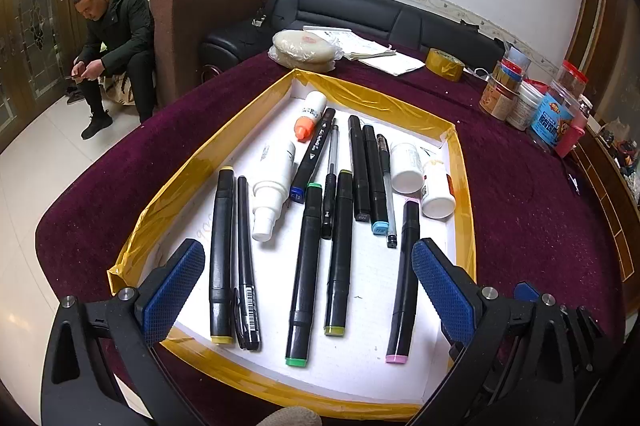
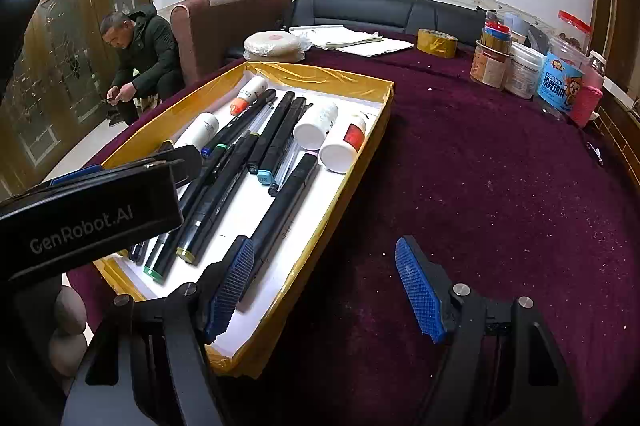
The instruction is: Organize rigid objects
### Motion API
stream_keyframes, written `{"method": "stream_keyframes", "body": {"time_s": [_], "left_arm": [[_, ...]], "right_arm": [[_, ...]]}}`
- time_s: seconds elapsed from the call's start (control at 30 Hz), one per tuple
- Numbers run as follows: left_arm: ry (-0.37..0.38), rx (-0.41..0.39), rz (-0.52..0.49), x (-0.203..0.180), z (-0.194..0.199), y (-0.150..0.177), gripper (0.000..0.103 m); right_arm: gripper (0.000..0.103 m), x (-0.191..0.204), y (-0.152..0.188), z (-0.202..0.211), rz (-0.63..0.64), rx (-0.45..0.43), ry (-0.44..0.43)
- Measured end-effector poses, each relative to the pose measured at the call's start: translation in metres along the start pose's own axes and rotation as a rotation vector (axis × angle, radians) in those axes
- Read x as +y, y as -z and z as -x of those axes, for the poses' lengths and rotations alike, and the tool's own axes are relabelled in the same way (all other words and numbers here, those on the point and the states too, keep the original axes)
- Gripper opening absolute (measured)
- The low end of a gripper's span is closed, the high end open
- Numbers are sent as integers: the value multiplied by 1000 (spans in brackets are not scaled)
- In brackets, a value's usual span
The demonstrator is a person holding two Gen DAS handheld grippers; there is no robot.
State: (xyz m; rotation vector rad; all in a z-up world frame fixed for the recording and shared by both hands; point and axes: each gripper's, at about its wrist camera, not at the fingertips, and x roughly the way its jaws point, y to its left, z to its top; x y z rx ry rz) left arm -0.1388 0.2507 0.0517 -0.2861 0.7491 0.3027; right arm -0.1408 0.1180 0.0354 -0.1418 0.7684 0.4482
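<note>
Markers (image 1: 304, 274) in tray (image 1: 384, 98), maroon tablecloth (image 2: 500, 206)

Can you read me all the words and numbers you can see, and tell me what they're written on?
"GenRobot.AI": on the black body of the left gripper.
Barcode, digits too small to read: on the thin black pen.
White lettering, too blurred to read: on the blue-capped marker.
Blue label with characters, too blurred to read: on the clear jar.
Small bottles' labels: unreadable.
</note>
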Motion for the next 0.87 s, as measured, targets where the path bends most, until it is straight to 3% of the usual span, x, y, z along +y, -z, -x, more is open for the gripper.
{"method": "stream_keyframes", "body": {"time_s": [0.57, 0.87], "left_arm": [[16, 20, 23, 6, -4, -1, 103], [11, -24, -6, 0, 14, -4, 103]], "right_arm": [[69, 1, 0, -1, 7, 4, -4], [69, -10, -2, 9, -19, -22, -16]]}}
